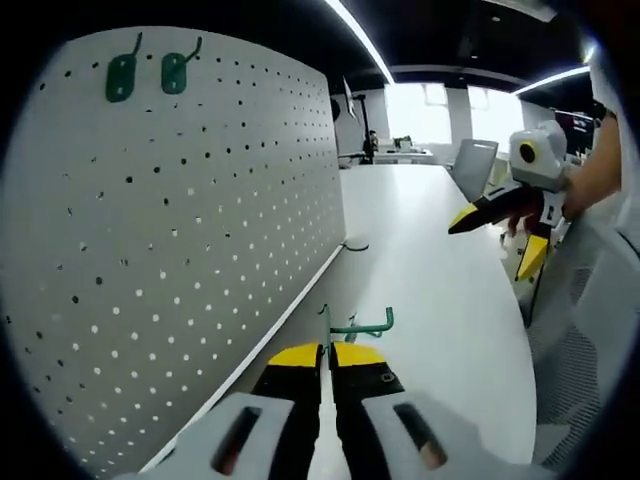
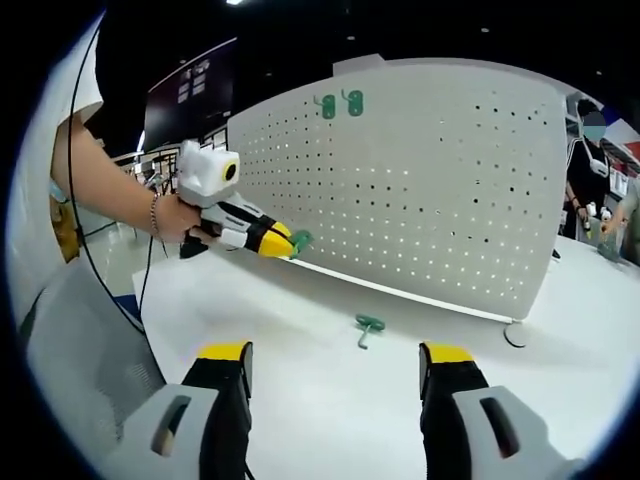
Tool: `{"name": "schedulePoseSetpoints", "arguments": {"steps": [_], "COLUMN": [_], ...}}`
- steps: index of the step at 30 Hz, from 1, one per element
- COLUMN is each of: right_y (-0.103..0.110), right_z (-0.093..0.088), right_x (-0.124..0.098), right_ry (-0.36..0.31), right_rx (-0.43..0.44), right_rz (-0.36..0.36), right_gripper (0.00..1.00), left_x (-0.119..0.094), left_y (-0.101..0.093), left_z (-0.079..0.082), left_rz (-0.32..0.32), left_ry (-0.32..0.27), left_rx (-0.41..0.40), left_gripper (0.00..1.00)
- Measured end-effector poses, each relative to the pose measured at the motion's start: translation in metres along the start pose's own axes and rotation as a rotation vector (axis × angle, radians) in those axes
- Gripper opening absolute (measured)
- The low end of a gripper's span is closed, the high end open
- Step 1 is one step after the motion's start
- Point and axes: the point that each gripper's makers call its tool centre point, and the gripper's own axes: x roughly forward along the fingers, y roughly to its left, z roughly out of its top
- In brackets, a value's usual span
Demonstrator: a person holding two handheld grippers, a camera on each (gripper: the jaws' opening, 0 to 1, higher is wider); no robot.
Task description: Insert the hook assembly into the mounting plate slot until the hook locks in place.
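- left gripper [image 1: 327,352], lower centre of left gripper view: yellow-tipped black jaws pressed together on a thin green wire hook [image 1: 357,324]; hook's stem rises between the tips, its arm runs right and curls up at the end
- same gripper [image 2: 292,244] in right gripper view, middle left, held by a hand [image 2: 178,217]; a bit of green shows at its tip, close to the pegboard face; cannot tell if touching
- right gripper [image 2: 336,352], bottom of right gripper view: jaws wide apart, nothing between them; seen [image 1: 505,226] at right of left gripper view, yellow tips spread
- pegboard [image 1: 180,240]: light grey flat panel, regular grid of small round holes, standing upright on the counter; two green hooks [image 1: 146,72] with flat oval plates hang at its upper left
- second green hook [image 2: 368,326] lies loose on the counter, centre of right gripper view, just above its own jaws
- counter [image 1: 440,290]: smooth matte white, rounded edge
- room: dark ceiling with strip lights, bright windows far back, a white chair at upper right of the left gripper view
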Motion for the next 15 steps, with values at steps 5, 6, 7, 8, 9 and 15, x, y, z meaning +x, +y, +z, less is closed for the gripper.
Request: {"name": "schedulePoseSetpoints", "arguments": {"steps": [5,6,7,8,9,15], "right_y": [-0.001,-0.001,-0.001,-0.001,0.0,0.001], "right_z": [0.0,-0.001,-0.001,-0.001,-0.001,-0.001], "right_x": [0.0,0.0,0.0,0.0,0.0,0.001], "right_ry": [0.0,0.0,-0.001,0.0,0.001,0.006], "right_rx": [0.001,0.001,0.002,0.002,0.003,-0.002], "right_rz": [-0.002,-0.002,-0.002,-0.002,0.0,0.005], "right_gripper": [0.66,0.66,0.66,0.66,0.66,0.66], "left_x": [-0.009,-0.01,-0.012,-0.013,-0.015,-0.026], "left_y": [0.0,-0.001,-0.001,-0.001,-0.001,-0.002], "left_z": [0.007,0.009,0.01,0.01,0.012,0.026], "left_rz": [0.025,0.025,0.03,0.032,0.036,0.059], "left_ry": [-0.037,-0.043,-0.05,-0.053,-0.062,-0.119], "left_rx": [-0.008,-0.01,-0.011,-0.011,-0.018,-0.034], "left_gripper": [0.03,0.03,0.03,0.03,0.03,0.03]}}
